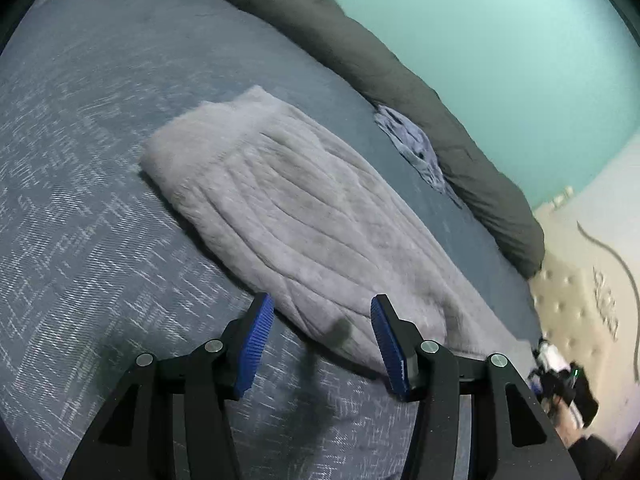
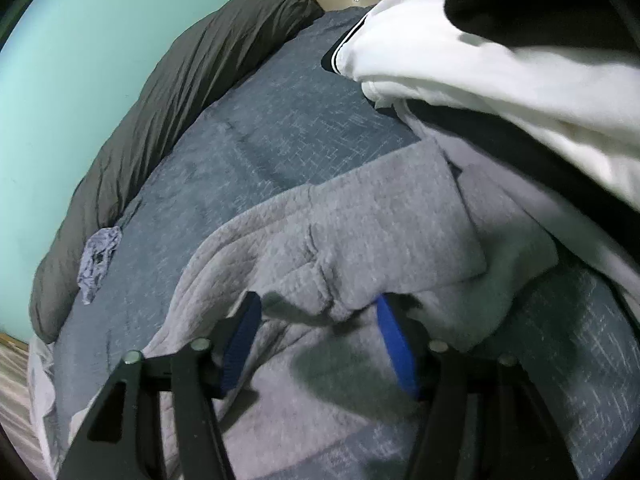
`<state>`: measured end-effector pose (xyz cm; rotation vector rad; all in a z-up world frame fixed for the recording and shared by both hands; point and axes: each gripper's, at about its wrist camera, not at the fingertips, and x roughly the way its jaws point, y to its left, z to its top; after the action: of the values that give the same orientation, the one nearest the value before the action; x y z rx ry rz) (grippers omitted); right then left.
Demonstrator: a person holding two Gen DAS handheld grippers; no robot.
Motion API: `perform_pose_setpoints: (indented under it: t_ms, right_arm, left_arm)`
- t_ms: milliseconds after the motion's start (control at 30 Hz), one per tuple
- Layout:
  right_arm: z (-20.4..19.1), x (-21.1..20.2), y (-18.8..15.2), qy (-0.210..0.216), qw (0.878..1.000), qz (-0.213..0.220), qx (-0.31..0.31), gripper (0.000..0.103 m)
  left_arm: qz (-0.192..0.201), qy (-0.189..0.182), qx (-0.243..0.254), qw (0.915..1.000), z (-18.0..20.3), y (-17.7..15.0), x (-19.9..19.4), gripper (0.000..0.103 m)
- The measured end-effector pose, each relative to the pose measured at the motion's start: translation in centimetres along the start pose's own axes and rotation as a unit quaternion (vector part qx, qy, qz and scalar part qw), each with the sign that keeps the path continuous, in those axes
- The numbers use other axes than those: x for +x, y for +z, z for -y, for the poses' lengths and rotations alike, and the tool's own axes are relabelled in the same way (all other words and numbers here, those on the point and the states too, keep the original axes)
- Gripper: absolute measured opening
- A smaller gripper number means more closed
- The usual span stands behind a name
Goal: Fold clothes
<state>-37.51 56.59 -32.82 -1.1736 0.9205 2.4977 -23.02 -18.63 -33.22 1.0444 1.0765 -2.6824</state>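
A grey quilted garment (image 1: 280, 208) lies flat and lengthwise on the blue-grey bedspread (image 1: 80, 160). My left gripper (image 1: 320, 304) hovers over its near edge. Its blue pads (image 1: 256, 344) stand apart with nothing pressed between them, and its shadow falls on the cloth below. In the right wrist view the same grey garment (image 2: 360, 232) shows a flap folded over itself. My right gripper (image 2: 318, 302) is low over a raised crease of that cloth. Its jaws are apart on either side of the crease, and the pads (image 2: 396, 352) do not visibly squeeze it.
A rolled dark olive duvet (image 1: 400, 68) runs along the teal wall (image 1: 500, 40). A small crumpled bluish cloth (image 1: 416, 148) lies beside it. White and black garments (image 2: 500, 64) are piled at the right. A beige tufted headboard (image 1: 568, 296) ends the bed.
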Motion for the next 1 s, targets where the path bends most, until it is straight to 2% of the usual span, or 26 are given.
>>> perform_pose_setpoints:
  t_ms: [67, 100, 167, 200, 233, 433, 467, 533, 600, 633, 667, 700, 733, 833, 1000]
  right_arm:
    - [-0.1, 0.1, 0.1, -0.008, 1.0, 0.008, -0.006, 0.035]
    - [-0.2, 0.1, 0.2, -0.012, 1.0, 0.014, -0.01, 0.032]
    - [-0.4, -0.2, 0.4, -0.017, 0.999, 0.026, -0.017, 0.014]
    - [-0.6, -0.6, 0.5, -0.02, 0.999, 0.035, -0.023, 0.012]
    - [-0.7, -1.0, 0.7, -0.023, 0.998, 0.044, -0.03, 0.0]
    - [-2.2, -4.8, 2.5, -0.023, 0.994, 0.08, -0.073, 0.0]
    - [-2.2, -4.8, 2.5, -0.023, 0.994, 0.068, -0.079, 0.0]
    - [-1.3, -4.0, 2.1, 0.004, 0.998, 0.021, -0.066, 0.0]
    - [-0.6, -3.1, 1.5, 0.004, 0.999, 0.009, -0.05, 0.002]
    - [-0.2, -2.7, 1.3, 0.003, 0.999, 0.008, -0.042, 0.014]
    - [0.2, -2.2, 1.2, 0.01, 1.0, 0.006, -0.027, 0.042]
    - [0.5, -1.8, 1.0, 0.015, 1.0, 0.006, -0.013, 0.054]
    - [0.9, -1.4, 0.9, 0.021, 1.0, 0.007, 0.001, 0.061]
    - [0.9, -0.2, 0.7, 0.026, 1.0, 0.009, 0.008, 0.061]
    - [0.4, 1.7, 1.5, 0.007, 1.0, 0.012, 0.002, 0.06]
  left_arm:
    - [0.0, -0.004, 0.008, 1.0, 0.4, -0.2, 0.2, 0.055]
    - [-0.001, -0.006, 0.01, 0.9999, 0.5, -0.2, 0.4, 0.055]
    - [-0.002, -0.01, 0.015, 0.9998, 0.8, -0.3, 0.6, 0.055]
    - [-0.003, -0.011, 0.016, 0.9998, 0.9, -0.3, 0.7, 0.055]
    - [-0.004, -0.013, 0.017, 0.9998, 1.0, -0.3, 0.8, 0.055]
    - [-0.001, -0.022, 0.022, 0.9995, 1.4, -0.6, 0.5, 0.055]
    - [-0.002, -0.023, 0.022, 0.9995, 1.5, -0.7, 0.6, 0.055]
    - [-0.004, -0.026, 0.03, 0.9992, 1.7, -1.1, 0.4, 0.055]
    - [-0.002, -0.024, 0.039, 0.999, 2.0, -1.2, 0.4, 0.055]
    - [-0.001, -0.024, 0.042, 0.9988, 2.1, -1.3, 0.3, 0.056]
    - [-0.001, -0.023, 0.042, 0.9988, 2.1, -1.3, 0.3, 0.056]
    - [0.0, -0.022, 0.043, 0.9988, 2.1, -1.4, 0.2, 0.056]
    - [0.0, -0.021, 0.043, 0.9989, 2.0, -1.3, 0.3, 0.056]
    - [0.0, -0.022, 0.042, 0.9989, 1.7, -1.4, 0.3, 0.056]
    - [-0.004, -0.022, 0.052, 0.9984, 2.0, -1.5, 0.9, 0.056]
